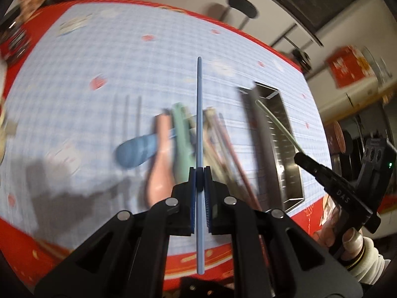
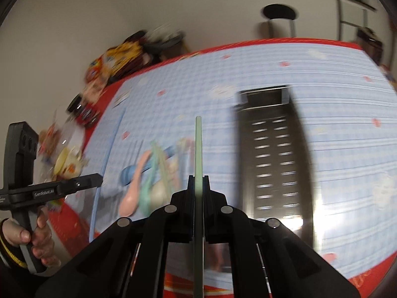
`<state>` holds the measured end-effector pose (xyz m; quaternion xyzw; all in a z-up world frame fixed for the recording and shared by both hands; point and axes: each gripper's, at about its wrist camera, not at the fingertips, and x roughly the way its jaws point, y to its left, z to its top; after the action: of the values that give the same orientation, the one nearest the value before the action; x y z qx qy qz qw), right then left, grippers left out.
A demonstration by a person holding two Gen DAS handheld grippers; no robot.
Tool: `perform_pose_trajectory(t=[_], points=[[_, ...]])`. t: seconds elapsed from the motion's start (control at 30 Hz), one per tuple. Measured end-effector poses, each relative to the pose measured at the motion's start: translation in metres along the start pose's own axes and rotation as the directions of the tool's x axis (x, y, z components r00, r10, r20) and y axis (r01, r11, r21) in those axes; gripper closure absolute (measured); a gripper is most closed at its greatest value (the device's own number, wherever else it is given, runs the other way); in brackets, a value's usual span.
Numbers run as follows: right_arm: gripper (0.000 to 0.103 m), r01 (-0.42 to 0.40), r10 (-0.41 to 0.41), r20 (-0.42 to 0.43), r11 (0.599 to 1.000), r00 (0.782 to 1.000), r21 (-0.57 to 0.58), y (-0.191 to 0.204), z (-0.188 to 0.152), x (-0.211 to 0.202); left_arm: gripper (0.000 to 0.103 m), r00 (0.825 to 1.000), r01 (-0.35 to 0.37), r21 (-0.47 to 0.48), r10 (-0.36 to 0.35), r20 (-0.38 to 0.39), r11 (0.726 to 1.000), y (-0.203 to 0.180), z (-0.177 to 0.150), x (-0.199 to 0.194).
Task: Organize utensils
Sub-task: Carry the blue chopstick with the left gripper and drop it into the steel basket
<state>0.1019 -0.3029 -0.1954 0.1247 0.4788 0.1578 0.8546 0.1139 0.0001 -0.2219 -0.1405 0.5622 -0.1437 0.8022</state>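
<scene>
Two chopsticks are held aloft: a slim blue plastic chopstick (image 1: 200, 124) clamped in the left gripper (image 1: 200, 173), a pale green chopstick (image 2: 198, 154) clamped in the right gripper (image 2: 198, 181), likely bound for the perforated steel tray (image 2: 270, 159) just ahead-right; pastel spoons (image 1: 158, 154) are piled below.

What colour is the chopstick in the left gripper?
Light blue chopstick, clearest in the left wrist view.

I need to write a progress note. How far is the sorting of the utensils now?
Nothing looks sorted yet: no utensil is visible in the perforated metal tray. In hand: the left gripper clamps a blue chopstick, and the right gripper clamps a pale green chopstick. Left: a blurred pile on the checked tablecloth, including a blue spoon and a pink spoon.
</scene>
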Motion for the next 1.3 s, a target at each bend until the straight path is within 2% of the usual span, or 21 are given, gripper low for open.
perform_pose_trajectory(t=[0.2, 0.37, 0.6, 0.8, 0.87, 1.3], points=[[0.097, 0.112, -0.114, 0.012, 0.985, 0.993, 0.129, -0.052, 0.0, -0.017, 0.093, 0.996, 0.071, 0.074, -0.067, -0.058, 0.995, -0.049, 0.024, 0.036], [0.097, 0.162, -0.165, 0.0, 0.969, 0.986, 0.185, -0.077, -0.005, -0.023, 0.093, 0.987, 0.116, 0.1, -0.104, -0.12, 0.988, -0.085, 0.039, 0.067], [0.097, 0.177, -0.174, -0.031, 0.966, 0.984, 0.186, -0.084, -0.007, -0.016, 0.093, 0.957, 0.181, -0.044, -0.186, -0.222, 0.982, -0.108, 0.053, 0.118], [0.097, 0.191, -0.182, -0.067, 0.965, 0.981, 0.177, -0.087, -0.006, -0.006, 0.093, 0.936, 0.184, -0.173, -0.226, -0.268, 0.968, -0.111, 0.056, 0.145], [0.097, 0.193, -0.182, -0.078, 0.965, 0.98, 0.176, -0.088, -0.006, -0.002, 0.093, 0.934, 0.186, -0.193, -0.235, -0.27, 0.963, -0.114, 0.057, 0.148], [0.097, 0.198, -0.179, -0.117, 0.964, 0.977, 0.177, -0.094, -0.004, 0.012, 0.093, 0.944, 0.144, -0.172, -0.187, -0.271, 0.975, -0.131, 0.069, 0.169]])
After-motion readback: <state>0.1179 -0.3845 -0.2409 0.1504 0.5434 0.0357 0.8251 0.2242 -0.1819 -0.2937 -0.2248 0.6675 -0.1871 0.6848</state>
